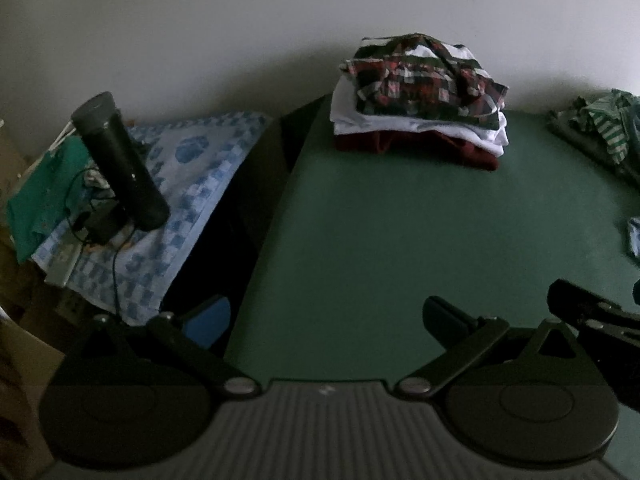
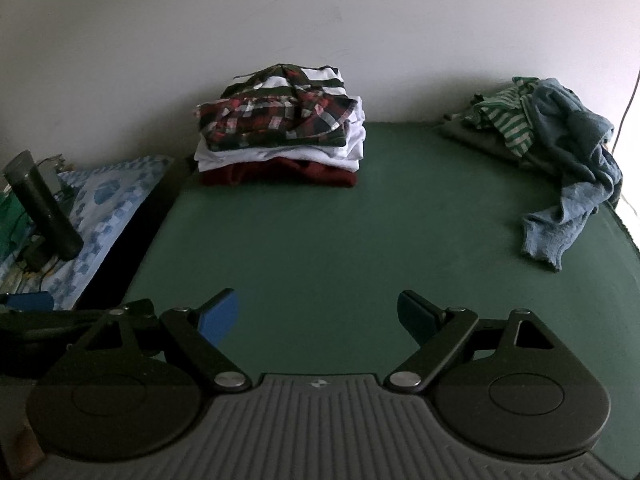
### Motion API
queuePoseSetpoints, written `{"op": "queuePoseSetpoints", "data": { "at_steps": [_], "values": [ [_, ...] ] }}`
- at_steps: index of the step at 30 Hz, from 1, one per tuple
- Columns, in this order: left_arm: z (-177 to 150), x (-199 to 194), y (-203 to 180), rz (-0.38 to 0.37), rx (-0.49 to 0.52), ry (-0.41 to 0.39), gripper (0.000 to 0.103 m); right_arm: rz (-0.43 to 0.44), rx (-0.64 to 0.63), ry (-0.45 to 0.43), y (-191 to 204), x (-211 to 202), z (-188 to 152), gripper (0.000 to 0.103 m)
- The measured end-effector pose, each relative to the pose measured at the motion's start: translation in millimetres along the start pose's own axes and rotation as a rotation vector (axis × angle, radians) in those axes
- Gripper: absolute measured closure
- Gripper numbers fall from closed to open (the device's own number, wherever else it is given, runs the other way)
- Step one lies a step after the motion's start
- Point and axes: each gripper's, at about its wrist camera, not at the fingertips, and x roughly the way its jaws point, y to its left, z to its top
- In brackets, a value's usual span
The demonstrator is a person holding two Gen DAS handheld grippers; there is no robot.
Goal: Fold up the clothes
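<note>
A stack of folded clothes (image 2: 280, 136) sits at the back of the green table (image 2: 340, 232) against the wall, with a plaid shirt on top, white garments below and a dark red one at the bottom; it also shows in the left wrist view (image 1: 420, 108). A pile of unfolded clothes (image 2: 560, 152) lies at the back right, a blue garment and a green striped one; its edge shows in the left wrist view (image 1: 600, 128). My left gripper (image 1: 328, 316) is open and empty above the table's near left part. My right gripper (image 2: 318, 312) is open and empty above the near middle.
Left of the table stands a lower surface with a blue patterned cloth (image 1: 180, 200), a dark cylindrical bottle (image 1: 120, 160), cables and a green cloth (image 1: 44, 192). A dark gap (image 1: 248, 184) separates it from the table. A white wall (image 2: 320, 20) runs behind.
</note>
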Motion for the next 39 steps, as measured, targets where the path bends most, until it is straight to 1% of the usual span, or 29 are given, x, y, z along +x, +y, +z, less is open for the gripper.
{"op": "queuePoseSetpoints", "data": {
  "at_steps": [2, 9, 12, 14, 20, 32, 39],
  "values": [
    [-1, -2, 0, -0.003, -0.005, -0.007, 0.001, 0.0, 0.0, -0.005, 0, -2, 0, 0.014],
    [-1, -7, 1, -0.054, -0.037, -0.031, 0.001, -0.012, 0.023, -0.021, -5, -6, 0, 0.014],
    [-2, -11, -5, -0.036, -0.019, -0.055, 0.001, -0.022, 0.026, -0.03, -8, -8, 1, 0.014],
    [-1, -11, -10, -0.021, 0.003, -0.057, 0.001, -0.028, 0.026, -0.033, -8, -8, 1, 0.014],
    [3, -9, -9, -0.052, 0.006, -0.043, 0.001, -0.035, 0.033, -0.044, -11, -10, 2, 0.014],
    [6, -8, -13, -0.019, 0.047, -0.057, 0.001, -0.032, 0.027, -0.047, -11, -7, 5, 0.014],
    [5, -8, -13, -0.022, 0.04, -0.06, 0.001, -0.029, 0.034, -0.043, -11, -5, 5, 0.014]
  ]
}}
